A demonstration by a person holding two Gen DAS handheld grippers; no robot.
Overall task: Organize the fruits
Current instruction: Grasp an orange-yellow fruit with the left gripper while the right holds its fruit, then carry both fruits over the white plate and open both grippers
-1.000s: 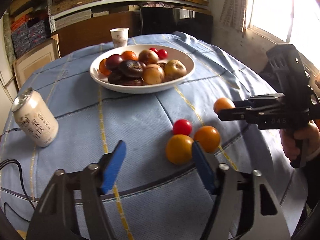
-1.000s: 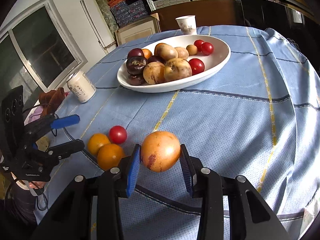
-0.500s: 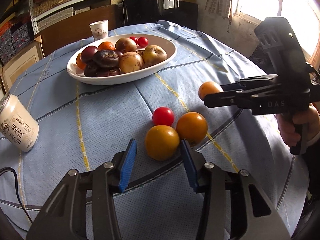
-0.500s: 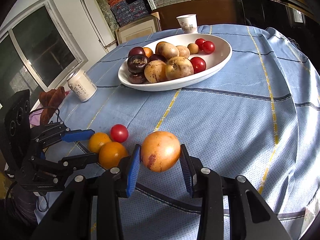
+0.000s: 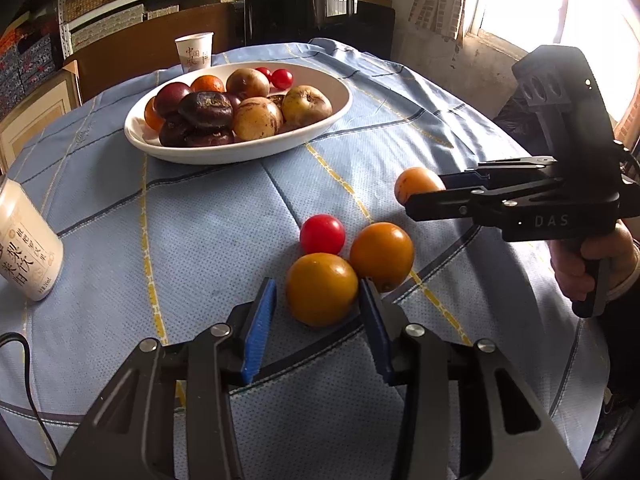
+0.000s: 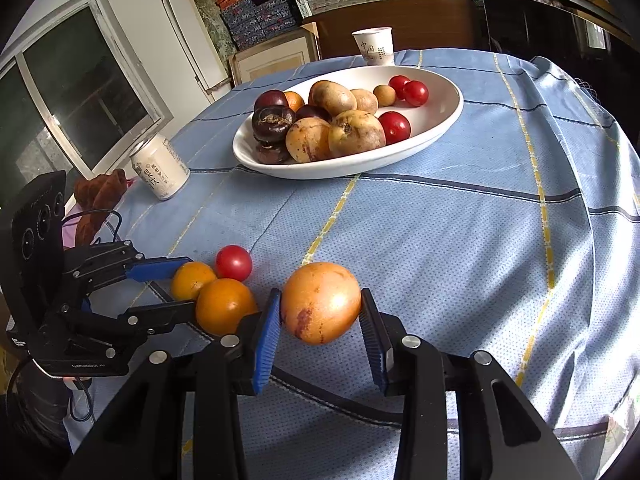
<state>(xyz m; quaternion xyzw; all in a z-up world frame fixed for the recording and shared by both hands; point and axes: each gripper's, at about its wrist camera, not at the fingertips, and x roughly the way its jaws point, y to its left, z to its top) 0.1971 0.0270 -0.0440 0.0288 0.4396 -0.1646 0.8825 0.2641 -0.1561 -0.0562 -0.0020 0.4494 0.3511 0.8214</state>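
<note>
My left gripper (image 5: pixel 318 286) straddles an orange fruit (image 5: pixel 322 290) lying on the blue tablecloth. Its jaws are closing: the right pad meets the fruit and a thin gap shows at the left pad (image 5: pixel 260 320). A second orange fruit (image 5: pixel 382 254) and a red tomato (image 5: pixel 322 234) touch it. My right gripper (image 6: pixel 320 296) is shut on a speckled yellow-orange fruit (image 6: pixel 320 302), held just above the cloth. The white bowl (image 6: pixel 440 128) behind holds several fruits. In the right wrist view the left gripper (image 6: pixel 190 286) reaches in from the left.
A drink can (image 5: pixel 24 244) stands at the left. A paper cup (image 5: pixel 194 52) sits behind the bowl. A black cable (image 5: pixel 24 360) trails off the near left edge. A brown cloth (image 6: pixel 100 196) lies past the can. A person's hand (image 5: pixel 592 264) grips the right handle.
My left gripper has moved forward over the nearest orange fruit and its jaws have narrowed around it. The right gripper has kept still with its fruit.
</note>
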